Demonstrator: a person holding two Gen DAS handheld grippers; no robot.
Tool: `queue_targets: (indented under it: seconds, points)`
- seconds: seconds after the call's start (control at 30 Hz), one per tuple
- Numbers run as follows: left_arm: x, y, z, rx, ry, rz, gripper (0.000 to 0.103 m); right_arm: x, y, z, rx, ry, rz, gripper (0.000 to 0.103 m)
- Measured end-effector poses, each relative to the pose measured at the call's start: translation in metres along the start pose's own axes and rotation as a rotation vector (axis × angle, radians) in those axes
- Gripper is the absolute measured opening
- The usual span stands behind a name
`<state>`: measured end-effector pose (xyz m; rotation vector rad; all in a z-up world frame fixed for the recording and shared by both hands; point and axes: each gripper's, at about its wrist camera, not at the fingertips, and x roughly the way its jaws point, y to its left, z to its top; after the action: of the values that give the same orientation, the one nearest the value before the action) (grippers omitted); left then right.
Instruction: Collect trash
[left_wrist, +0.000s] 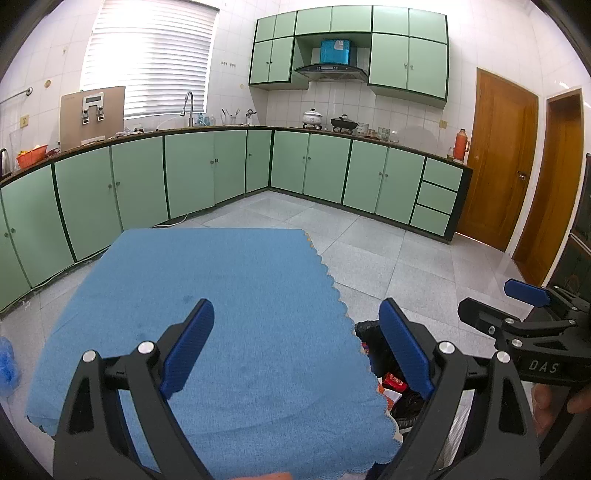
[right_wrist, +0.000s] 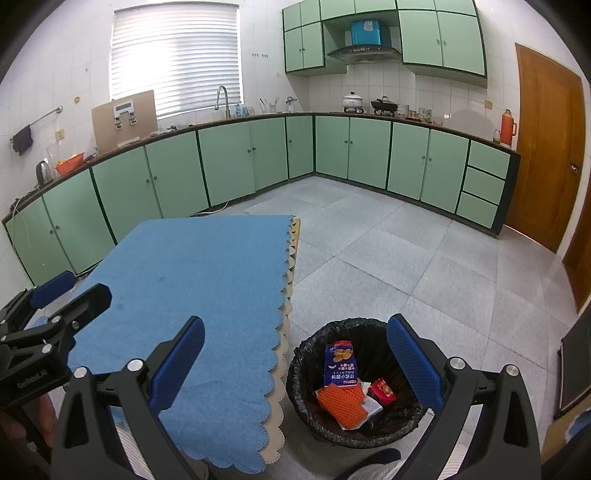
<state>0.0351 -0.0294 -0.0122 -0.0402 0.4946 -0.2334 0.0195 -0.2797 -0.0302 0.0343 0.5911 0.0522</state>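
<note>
Trash bin (right_wrist: 354, 384) stands on the floor (right_wrist: 424, 266) just beside the table's scalloped edge, at 6 o'clock in the right wrist view, under and between the right claw (right_wrist: 295, 365) fingers. Inside, on the black liner: blue snack packet (right_wrist: 340, 363), orange mesh sleeve (right_wrist: 341, 404), small red box (right_wrist: 382, 391), white scrap.

Right claw: spread wide, nothing held, raised above the bin.

Left claw (left_wrist: 295, 350): also spread wide and unloaded, raised over the blue tablecloth (left_wrist: 221, 295), its right finger above the bin rim at 4 o'clock.
</note>
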Motion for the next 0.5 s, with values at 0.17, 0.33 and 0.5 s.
queue_targets:
  seconds: [0.17,0.33,0.5]
  points:
    - [0.0009,0.0,-0.001,0.0,0.002,0.001,0.088,0.0026,-0.0012,-0.0026,0.0,0.003,-0.001,0.097]
    - [0.0022,0.0007,-0.0041,-0.006,0.007,0.0,0.088,0.0071,-0.0041,-0.0058,0.003,0.009,-0.003,0.097]
    - [0.0039,0.0019,-0.0066,-0.001,0.006,0.008,0.087,0.0088,-0.0055,-0.0066,0.004,0.014,-0.005,0.097]
